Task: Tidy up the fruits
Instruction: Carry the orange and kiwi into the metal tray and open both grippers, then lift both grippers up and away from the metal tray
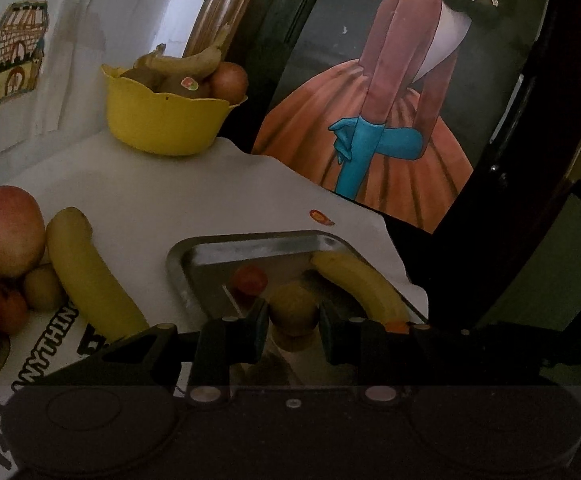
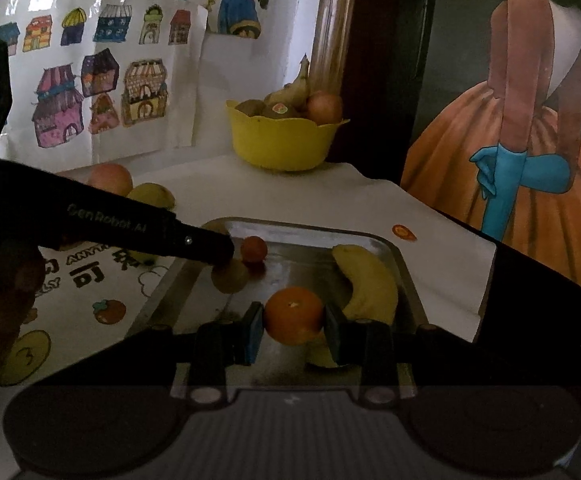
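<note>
Tray [image 2: 394, 254]: metal, shallow, on the white cloth [image 2: 330, 196]; taken as landmark for all below.
Left claw [image 1: 293, 314]: low over the near part of the tray, pads pinching a small brownish-green fruit [image 1: 293, 308], probably a kiwi, though dim light leaves that uncertain.
Left claw, seen from the right wrist [image 2: 226, 258]: black body reaching in over the tray's left rim, tip down on the same brownish fruit [image 2: 229, 278] inside the tray.
Right claw [image 2: 294, 322]: over the near middle of the tray, blue pads pressed on either side of an orange [image 2: 293, 314].
Orange: held just above the tray floor, between the brownish fruit and the banana; contact with the floor not discernible.
Banana in tray [image 2: 370, 284]: lying curved along the tray's right side, just beside the orange.
Small red fruit [image 2: 253, 249]: inside the tray near its far left corner, just beyond the left claw's tip.
Yellow bowl [image 2: 282, 140]: well beyond the tray's far edge, against the wall, filled with a banana, kiwis and a round reddish-brown fruit.
Loose fruit [image 1: 8, 236]: left of the tray on the cloth, a reddish apple, a second banana [image 1: 90, 276] and smaller pieces bunched together.
Sticker [image 2: 404, 233]: small orange oval on the cloth just off the tray's far right corner.
Painting [image 2: 530, 120]: right of the tray and behind it, figure in an orange skirt with blue gloves.
Drawings [image 2: 102, 80]: coloured houses on paper on the wall, left of and beyond the tray.
</note>
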`<state>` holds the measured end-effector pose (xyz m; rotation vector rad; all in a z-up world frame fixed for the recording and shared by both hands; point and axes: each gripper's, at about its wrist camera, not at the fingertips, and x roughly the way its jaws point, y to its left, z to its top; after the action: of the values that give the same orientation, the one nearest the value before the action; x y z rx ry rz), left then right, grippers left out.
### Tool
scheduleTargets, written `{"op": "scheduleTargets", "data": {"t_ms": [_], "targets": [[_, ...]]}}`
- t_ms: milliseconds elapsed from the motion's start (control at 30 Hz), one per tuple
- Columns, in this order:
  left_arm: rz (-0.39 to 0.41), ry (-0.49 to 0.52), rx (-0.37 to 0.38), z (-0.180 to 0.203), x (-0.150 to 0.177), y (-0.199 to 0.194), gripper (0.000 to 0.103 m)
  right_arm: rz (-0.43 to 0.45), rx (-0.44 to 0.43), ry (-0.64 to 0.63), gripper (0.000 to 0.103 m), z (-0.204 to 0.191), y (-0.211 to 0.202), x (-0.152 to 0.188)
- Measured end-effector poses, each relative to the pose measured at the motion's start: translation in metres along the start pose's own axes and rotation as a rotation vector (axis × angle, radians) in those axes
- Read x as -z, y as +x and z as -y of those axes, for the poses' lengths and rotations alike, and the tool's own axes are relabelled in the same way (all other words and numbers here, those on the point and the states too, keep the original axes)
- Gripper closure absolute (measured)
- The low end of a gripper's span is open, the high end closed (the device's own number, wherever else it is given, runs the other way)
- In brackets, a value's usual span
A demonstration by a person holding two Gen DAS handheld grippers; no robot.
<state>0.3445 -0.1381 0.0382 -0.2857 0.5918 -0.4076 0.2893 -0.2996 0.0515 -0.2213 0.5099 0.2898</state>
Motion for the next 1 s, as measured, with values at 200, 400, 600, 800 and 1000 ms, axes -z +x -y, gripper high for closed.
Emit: {"op": "scheduleTargets", "data": {"t_ms": [200,400,600,800,1000], "targets": [[-0.015,-0.005,0.01,-0.002,0.001,0.002,0.074,-0.023,0.006,-0.008,0.066,-0.005,0.007,-0.003],[-0.04,-0.027,0.013,-0.009,0.001,0.006,0.074,-0.052,0.018,-0.014,0.066,-0.01,0.014,-0.004],[-0.05,-0.058,0.031,-0.013,0.0,0.006,0.074,-0.062,0.03,-0.022,0.066,-0.014,0.015,-0.007],[-0.045,-0.084,0.033,-0.018,-0.001,0.005,0.073,-0.06,0.042,-0.028,0.062,-0.017,0.015,-0.01],[0.006,-0.133,0.029,-0.024,0.0,-0.005,0.04,-0.039,0.062,-0.005,0.046,-0.014,0.004,-0.009]]}}
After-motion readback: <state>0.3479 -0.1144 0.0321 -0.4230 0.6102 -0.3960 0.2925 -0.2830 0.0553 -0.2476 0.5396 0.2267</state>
